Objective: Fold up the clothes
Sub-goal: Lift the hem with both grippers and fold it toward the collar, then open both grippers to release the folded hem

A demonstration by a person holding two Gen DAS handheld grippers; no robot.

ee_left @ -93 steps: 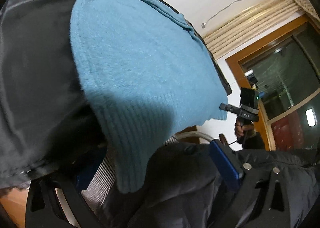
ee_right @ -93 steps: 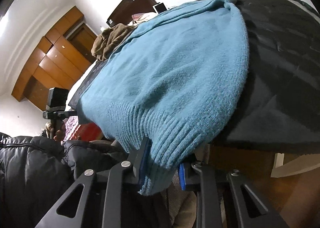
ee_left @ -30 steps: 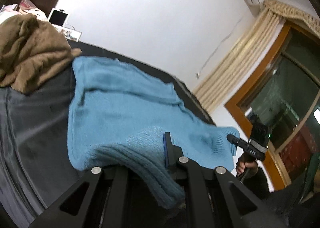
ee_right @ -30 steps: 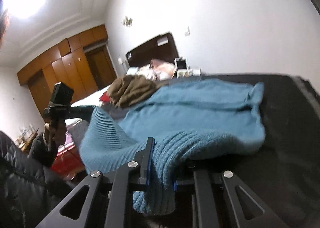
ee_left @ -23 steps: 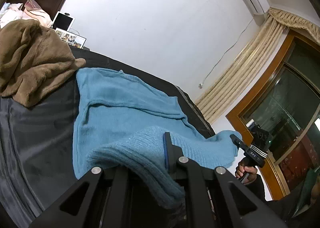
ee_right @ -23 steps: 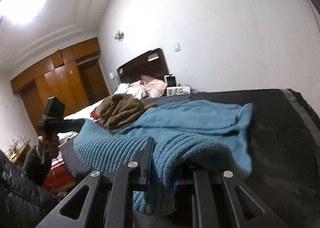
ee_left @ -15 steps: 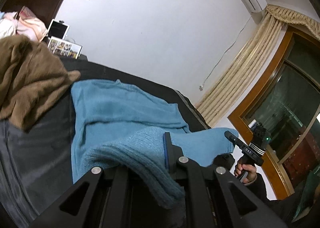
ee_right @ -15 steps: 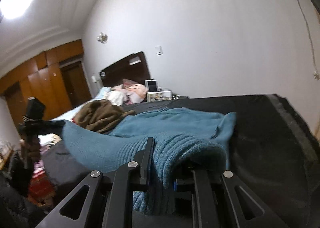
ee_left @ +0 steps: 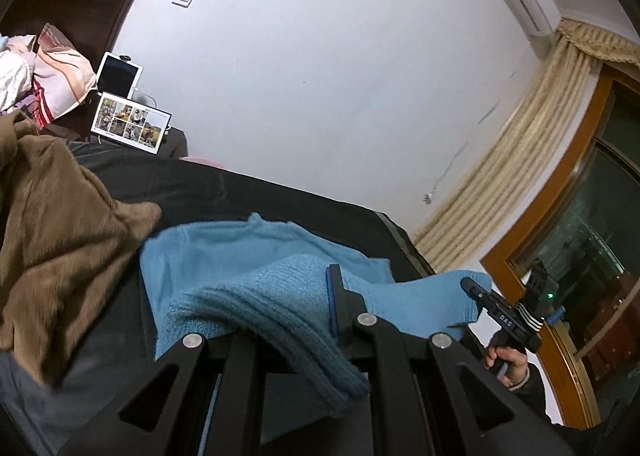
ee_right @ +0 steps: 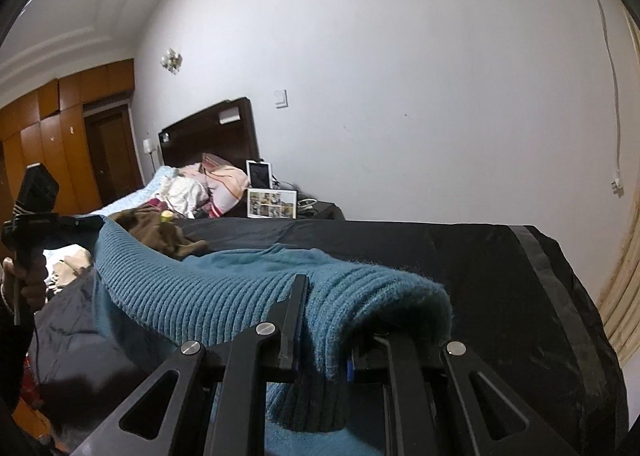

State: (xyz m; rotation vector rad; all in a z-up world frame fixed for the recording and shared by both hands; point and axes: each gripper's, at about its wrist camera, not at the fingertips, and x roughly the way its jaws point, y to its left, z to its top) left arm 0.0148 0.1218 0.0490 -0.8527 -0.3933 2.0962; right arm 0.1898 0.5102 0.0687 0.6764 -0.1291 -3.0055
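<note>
Both grippers were clenched on the sweater's (ee_right: 240, 296) ribbed hem: the left gripper (ee_left: 304, 320) at one corner, the right gripper (ee_right: 324, 320) at the other, the hem lifted between them. Beyond the fingers, the rest lay on the black bed (ee_right: 500, 268), a brown garment (ee_left: 52, 224) beside it.

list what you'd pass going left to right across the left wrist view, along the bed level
brown garment → blue sweater → left gripper clamped on its ribbed hem → right gripper gripping the other hem corner → curtain
</note>
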